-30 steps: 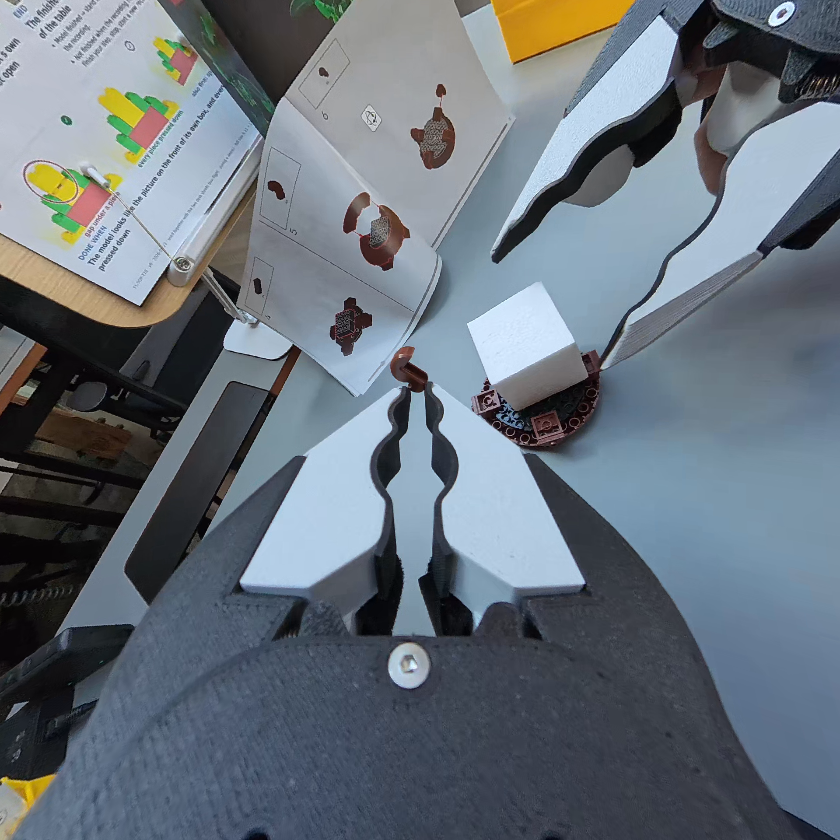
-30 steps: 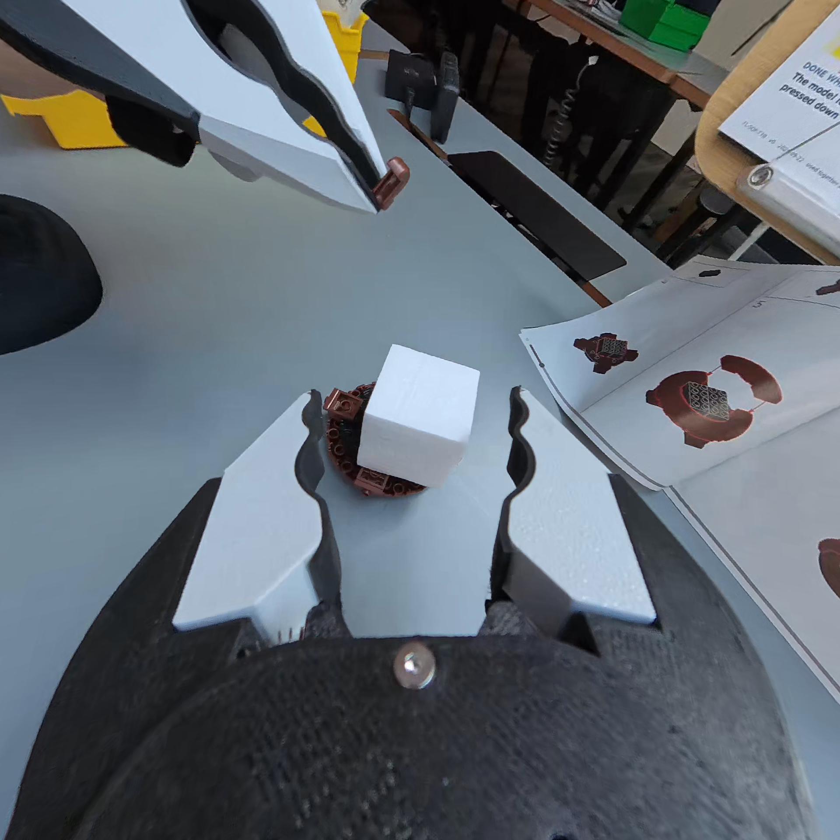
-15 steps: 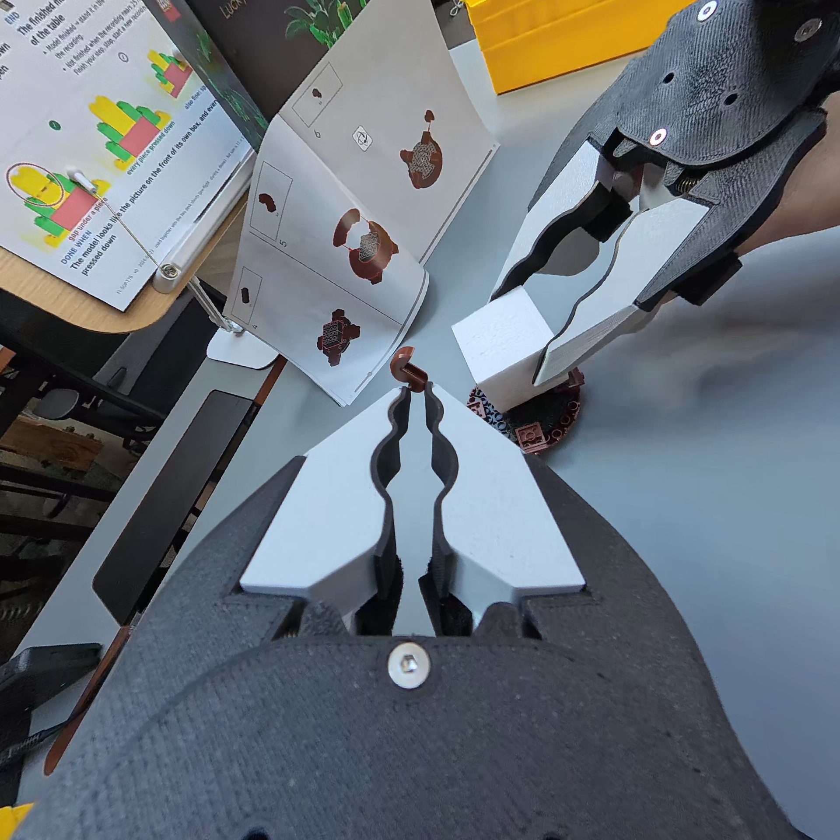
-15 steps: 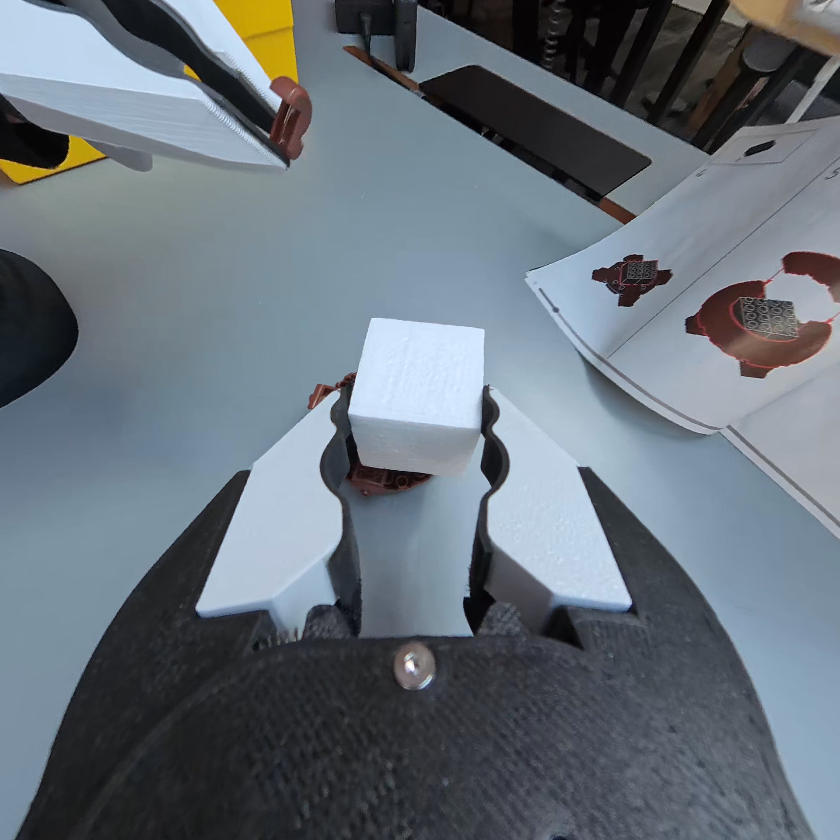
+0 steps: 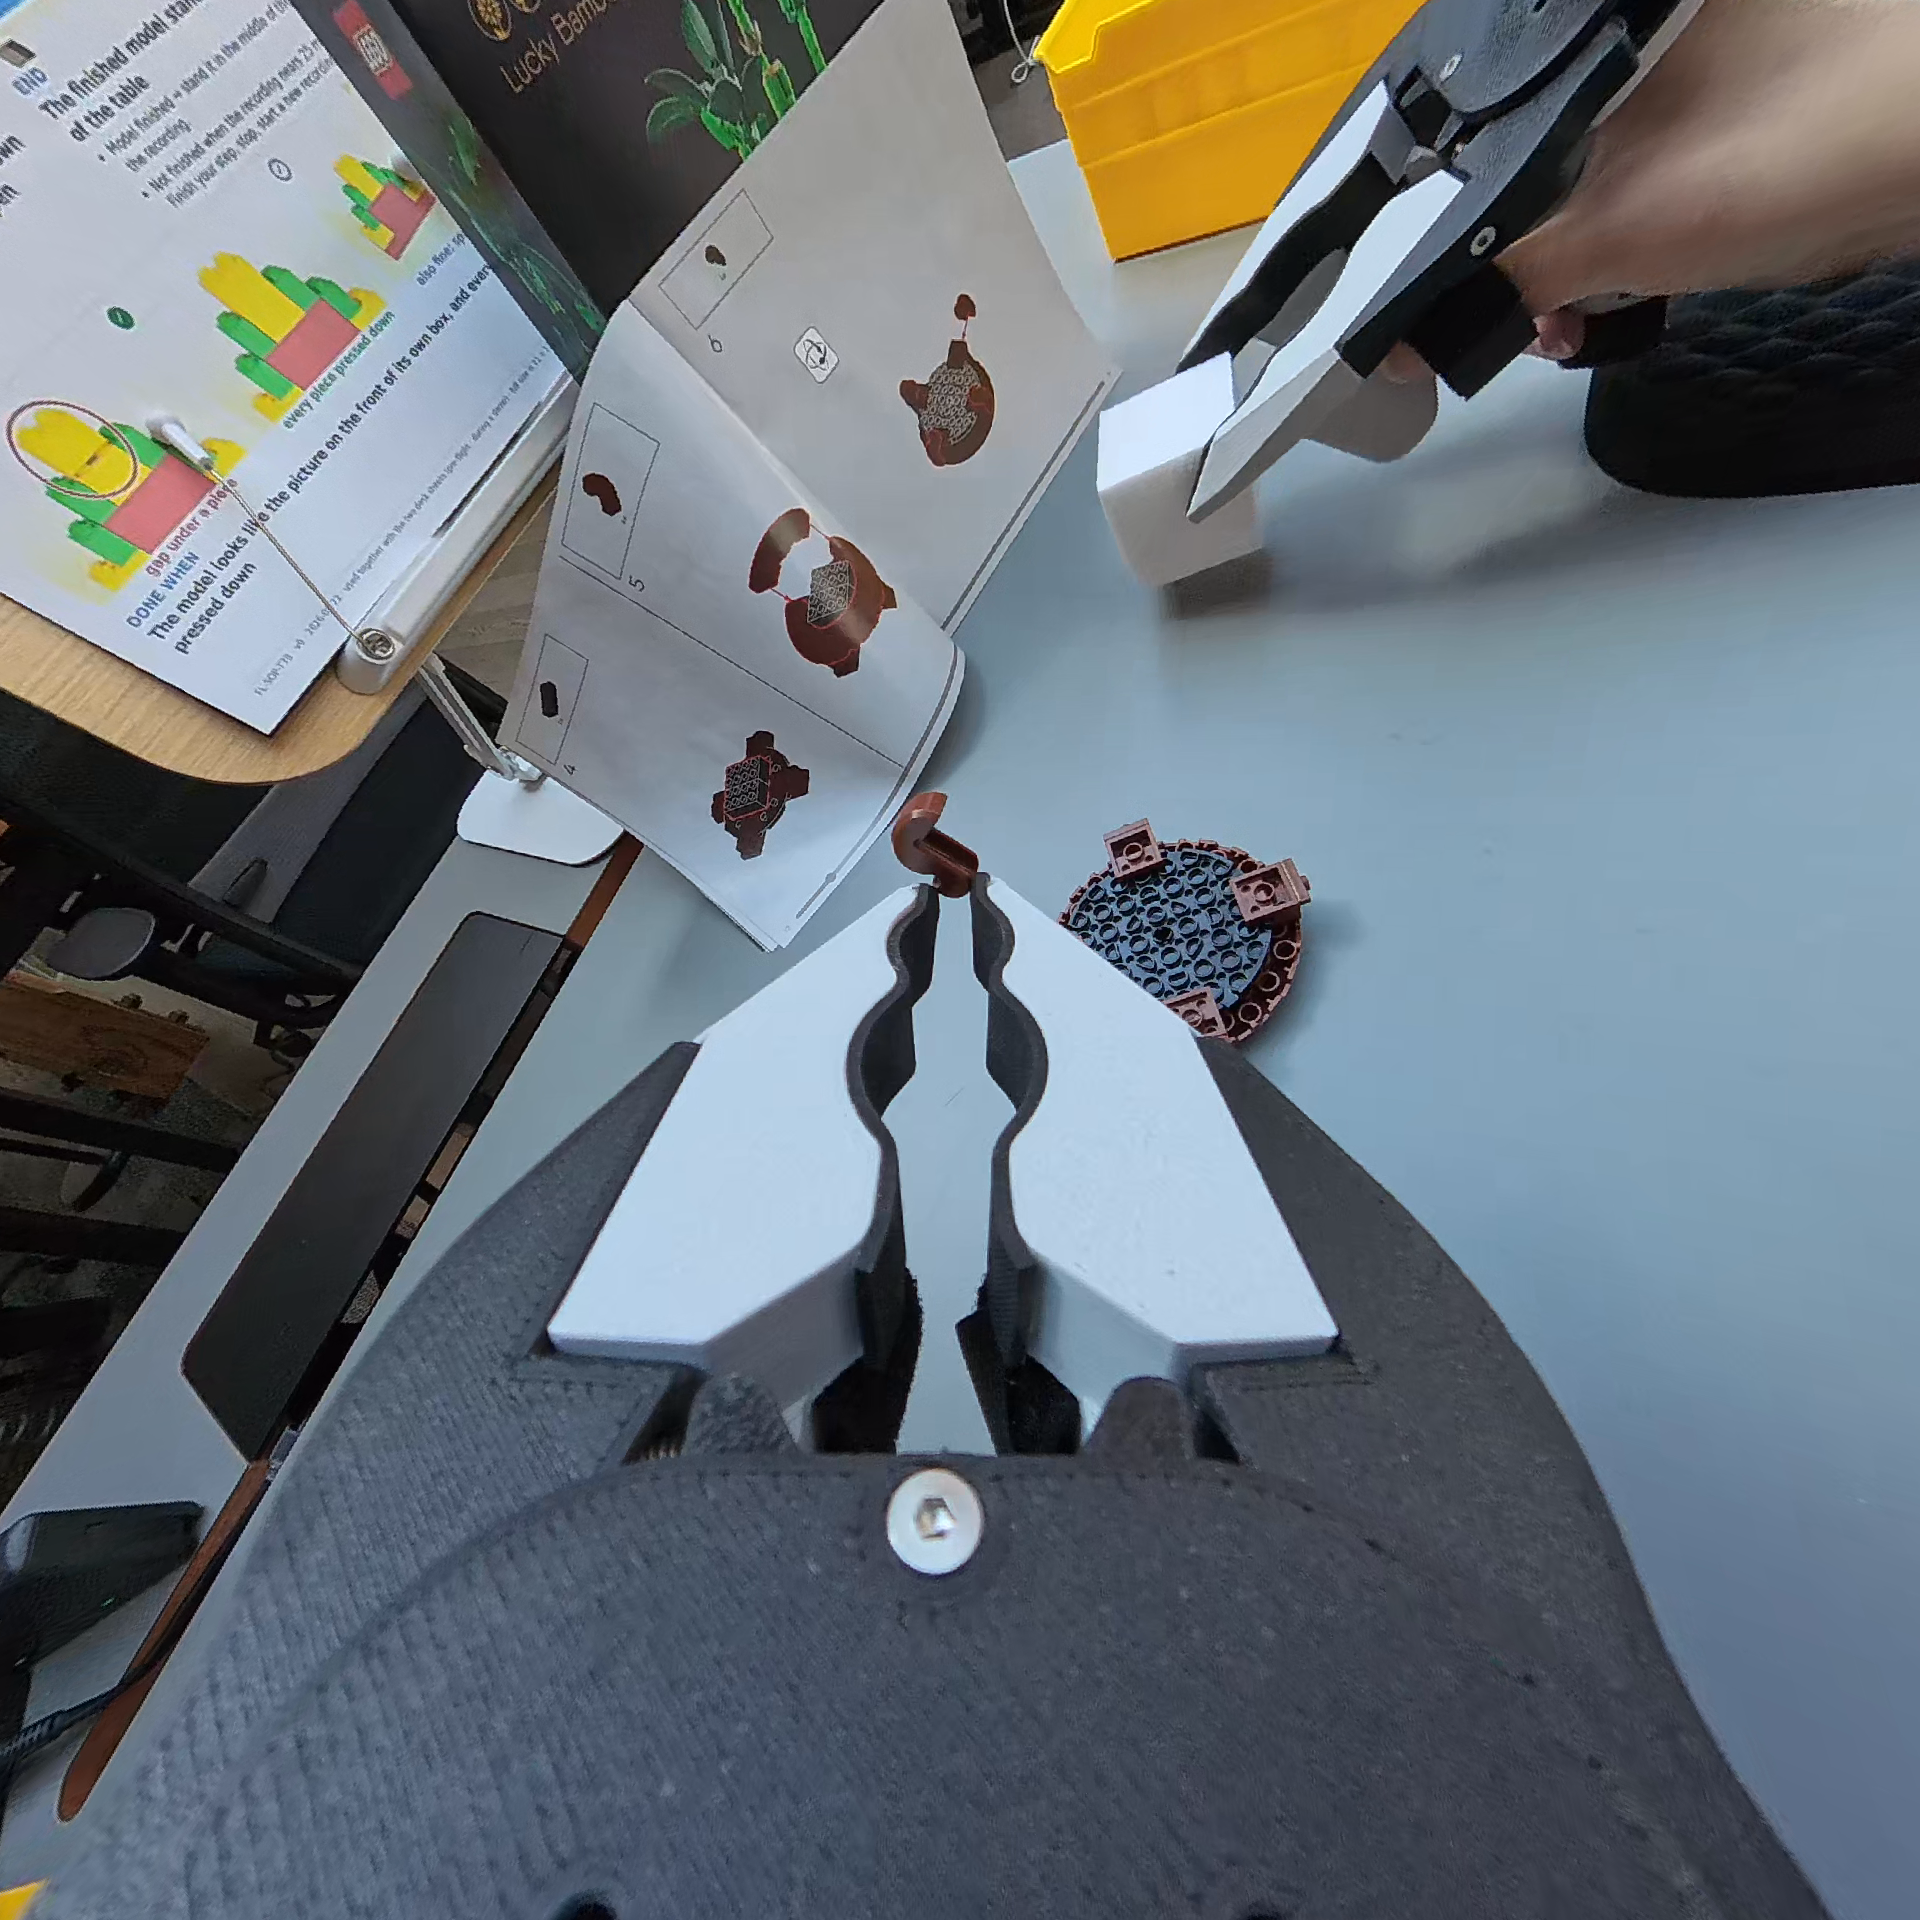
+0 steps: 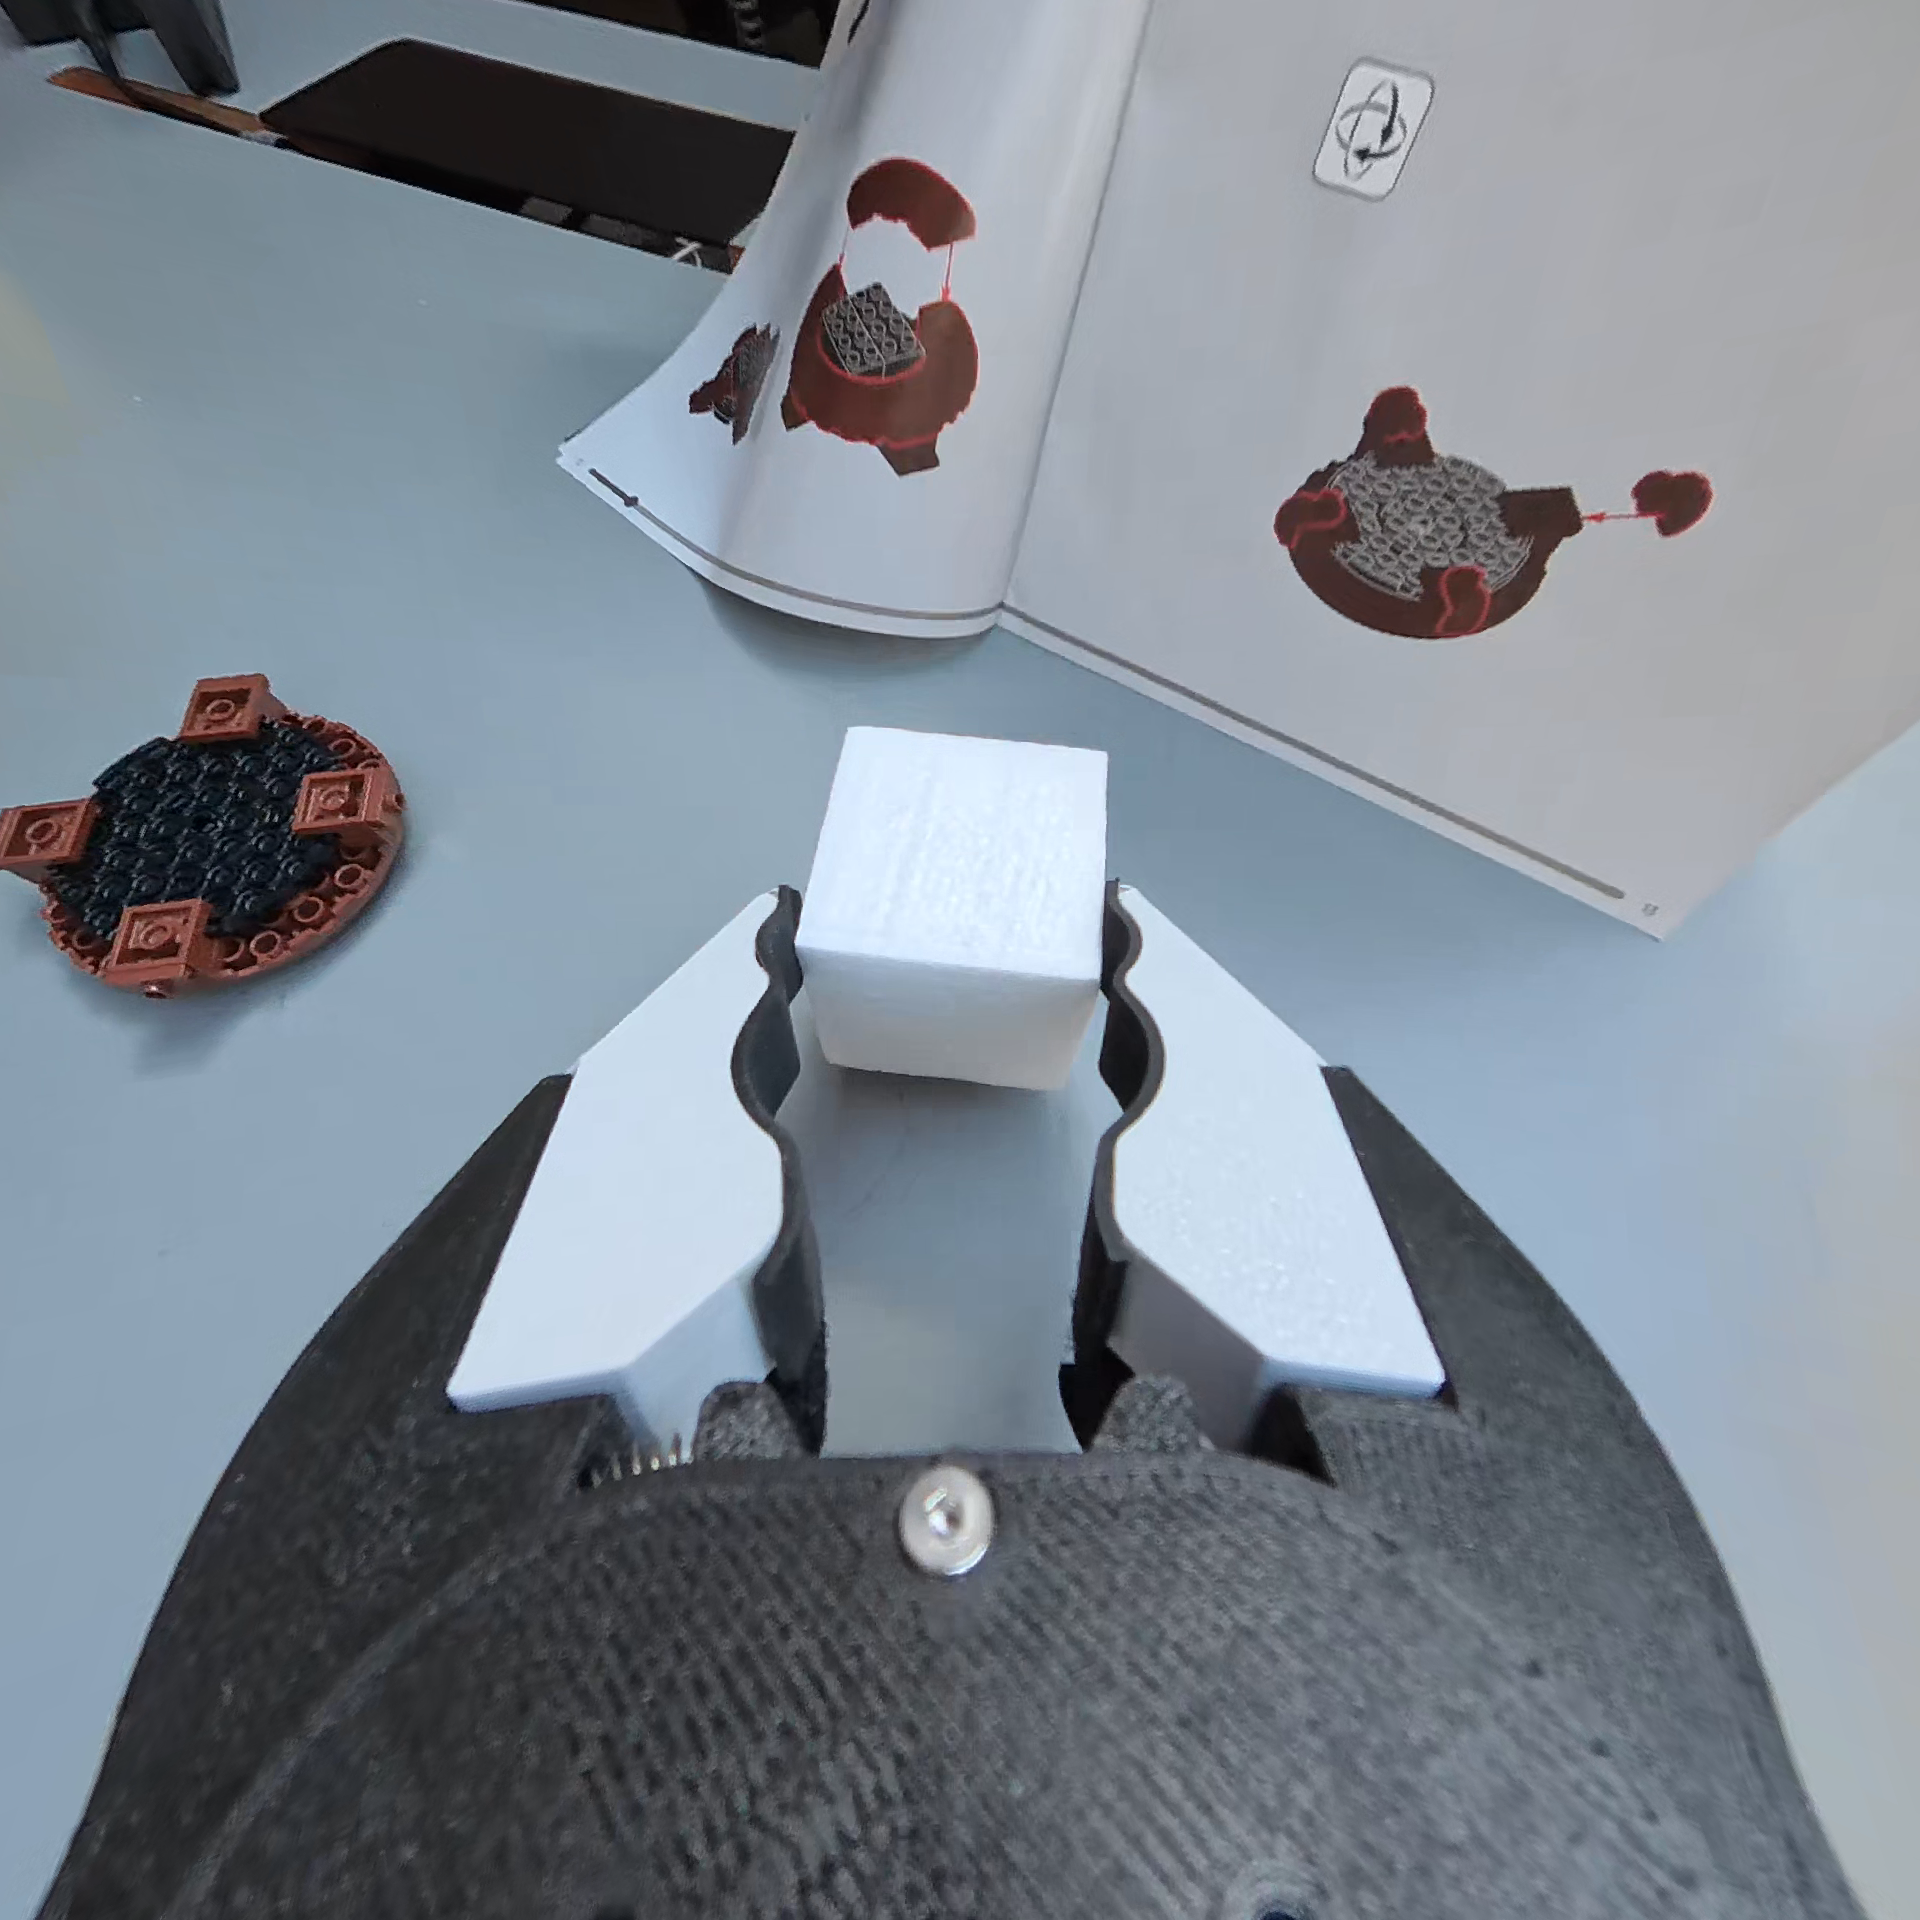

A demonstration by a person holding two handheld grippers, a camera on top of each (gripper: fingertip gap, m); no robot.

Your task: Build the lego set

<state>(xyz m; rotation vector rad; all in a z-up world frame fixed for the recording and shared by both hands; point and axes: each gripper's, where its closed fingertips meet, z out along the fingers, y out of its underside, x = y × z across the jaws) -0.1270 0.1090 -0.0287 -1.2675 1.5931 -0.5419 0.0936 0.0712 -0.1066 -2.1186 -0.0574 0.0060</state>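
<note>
My left gripper (image 5: 953, 896) is shut on a small reddish-brown curved piece (image 5: 932, 844) held at its fingertips, above the grey table. The round brown base (image 5: 1184, 937) with a black studded top and small brown bricks on its rim lies on the table just right of the left fingertips; it also shows at the left of the right wrist view (image 6: 203, 836). My right gripper (image 6: 948, 906) is shut on a white foam cube (image 6: 954, 906), which sits away from the base, near the booklet. The cube and right gripper also show far right in the left wrist view (image 5: 1174, 488).
An open instruction booklet (image 5: 790, 540) lies beyond the base, also in the right wrist view (image 6: 1351, 416). A printed sheet on a wooden board (image 5: 177, 343), a dark set box (image 5: 644, 114) and a yellow bin (image 5: 1195, 114) stand at the back. A black slot (image 5: 353, 1174) is at the table's left edge.
My right gripper closed on the white cube, lifted it off the round base and carried it away toward the booklet. The base's studded top is now uncovered. My left gripper kept holding the brown piece.
</note>
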